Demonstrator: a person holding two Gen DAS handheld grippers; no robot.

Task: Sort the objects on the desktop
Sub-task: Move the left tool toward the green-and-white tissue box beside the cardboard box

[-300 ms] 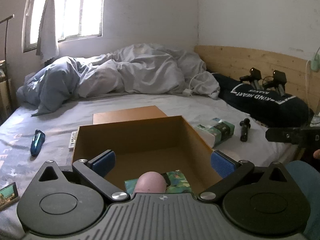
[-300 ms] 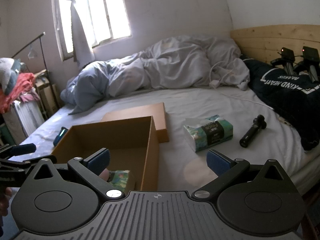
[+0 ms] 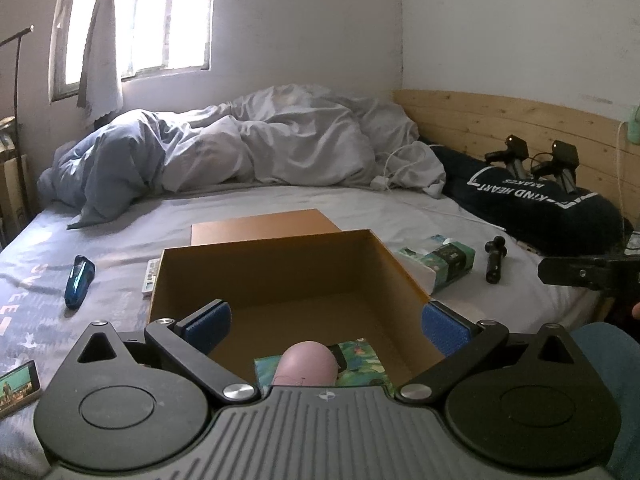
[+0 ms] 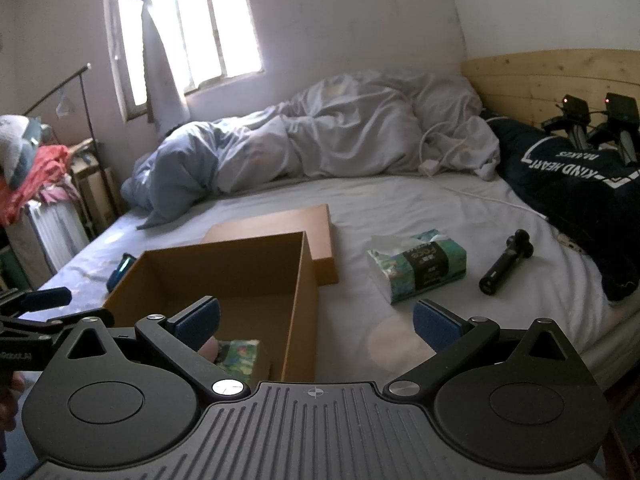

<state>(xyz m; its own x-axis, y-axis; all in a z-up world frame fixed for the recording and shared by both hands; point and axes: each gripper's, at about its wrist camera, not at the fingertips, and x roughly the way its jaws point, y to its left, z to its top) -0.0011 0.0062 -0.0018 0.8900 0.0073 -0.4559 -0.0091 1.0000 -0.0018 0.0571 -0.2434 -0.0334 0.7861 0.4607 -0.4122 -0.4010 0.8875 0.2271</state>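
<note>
Both tools gape wide, gripping nothing — the left tool [image 3: 326, 322] hangs over the open cardboard box [image 3: 280, 276], a pink object [image 3: 308, 366] just under it. Ahead of the right tool [image 4: 316, 320] lie the tissue pack [image 4: 420, 270] and black flashlight [image 4: 504, 268] — on the bed [image 4: 400, 208].

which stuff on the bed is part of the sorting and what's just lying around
Job:
open cardboard box
pink object and floral pack, already in the box
tissue pack
black flashlight
blue gadget
phone

Lying about:
duvet
dark pillow
box lid
</note>
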